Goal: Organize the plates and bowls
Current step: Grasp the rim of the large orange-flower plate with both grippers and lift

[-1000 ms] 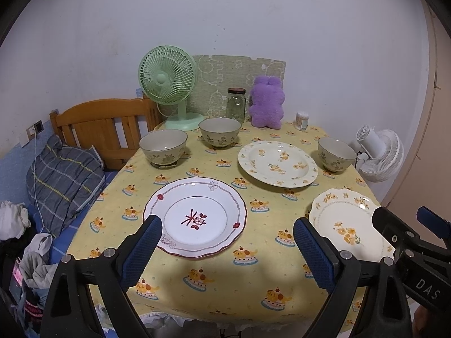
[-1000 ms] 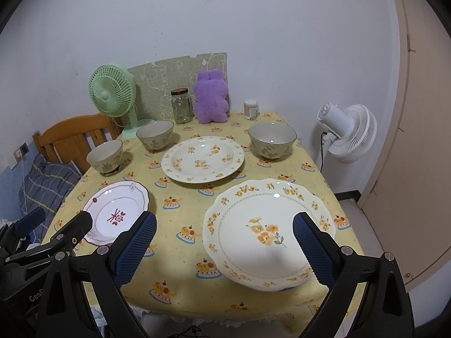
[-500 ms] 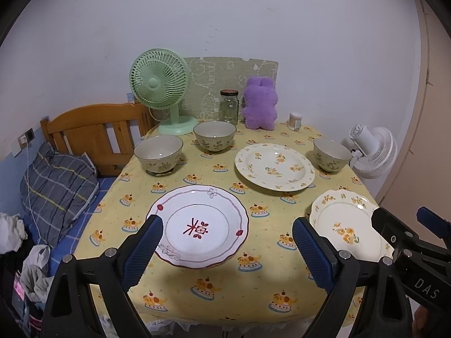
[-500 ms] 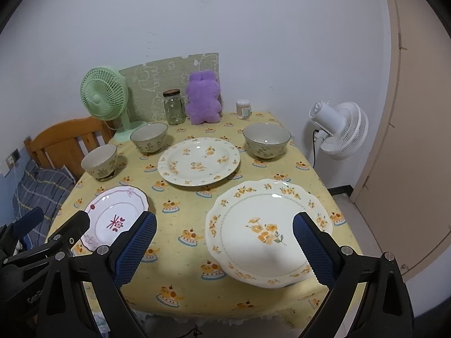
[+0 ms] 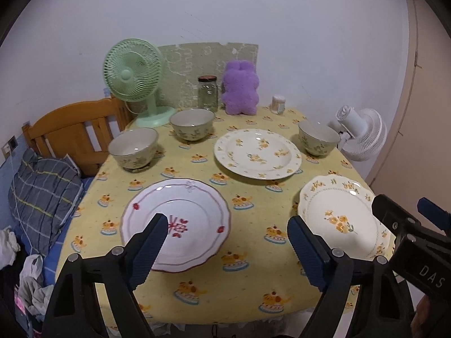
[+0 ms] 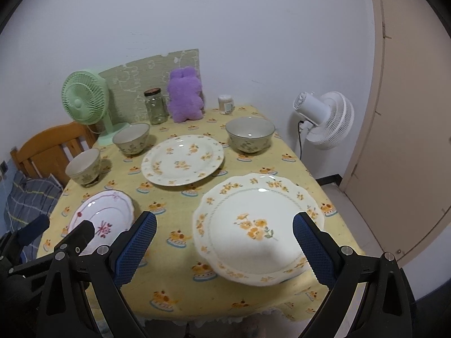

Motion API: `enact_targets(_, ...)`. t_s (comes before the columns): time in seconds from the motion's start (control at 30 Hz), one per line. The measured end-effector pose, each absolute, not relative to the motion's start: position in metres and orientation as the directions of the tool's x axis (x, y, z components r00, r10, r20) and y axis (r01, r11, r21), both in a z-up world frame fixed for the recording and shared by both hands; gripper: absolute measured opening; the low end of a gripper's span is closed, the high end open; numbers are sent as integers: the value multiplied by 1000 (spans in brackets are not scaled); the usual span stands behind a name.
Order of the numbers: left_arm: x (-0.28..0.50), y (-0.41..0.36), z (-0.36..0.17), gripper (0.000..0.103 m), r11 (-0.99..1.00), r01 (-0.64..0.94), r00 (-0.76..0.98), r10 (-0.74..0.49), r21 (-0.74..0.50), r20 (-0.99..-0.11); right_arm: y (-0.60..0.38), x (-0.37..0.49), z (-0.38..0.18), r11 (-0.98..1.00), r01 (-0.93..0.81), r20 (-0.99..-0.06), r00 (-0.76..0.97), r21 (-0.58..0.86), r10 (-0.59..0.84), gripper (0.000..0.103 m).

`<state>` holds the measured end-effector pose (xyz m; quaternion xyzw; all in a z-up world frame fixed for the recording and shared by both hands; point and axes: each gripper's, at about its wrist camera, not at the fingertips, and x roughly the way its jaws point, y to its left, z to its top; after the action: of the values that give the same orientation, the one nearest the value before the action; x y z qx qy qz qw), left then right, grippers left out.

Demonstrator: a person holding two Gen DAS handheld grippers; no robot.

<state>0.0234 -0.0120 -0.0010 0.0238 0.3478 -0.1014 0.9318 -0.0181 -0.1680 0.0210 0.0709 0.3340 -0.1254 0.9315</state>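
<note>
Presently both jaws apart, empty: left hand-held gripper (image 5: 225, 242) before red-trimmed white ceramic plate (image 5: 180, 214), right hand-held gripper (image 6: 224, 242) before scalloped yellow-flowered ceramic plate (image 6: 253, 214); best approach low along worktop (image 6: 174, 290), pinching near rim

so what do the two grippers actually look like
Both match: black angular plastic frames with silver screw heads and blue, diamond-textured pads on the jaws. The left gripper and right gripper look identical. In the left view, the right one's black body shows white letters "DAS". No cables or sleeves are visible.

Right claw's pad (image 6: 313, 249) hides the scalloped plate (image 6: 253, 225) rim.
</note>
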Motion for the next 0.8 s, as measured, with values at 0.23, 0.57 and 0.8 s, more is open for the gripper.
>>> enact_targets(0.23, 43, -53, -16, 83, 979, 205, 710, -160, -15, -685, -208, 3, 5, 958, 282, -672, 720, 52, -175, 98)
enact_targets(0.57, 75, -122, -49, 78, 984, 179, 644, -129, -16, -754, -277, 41, -28, 964, 260, -749, 649, 49, -136, 90)
enact_targets(0.8, 95, -156, -75, 73, 988, 153, 583, -106, -19, -806, -310, 66, -52, 972, 232, -788, 604, 36, -115, 89)
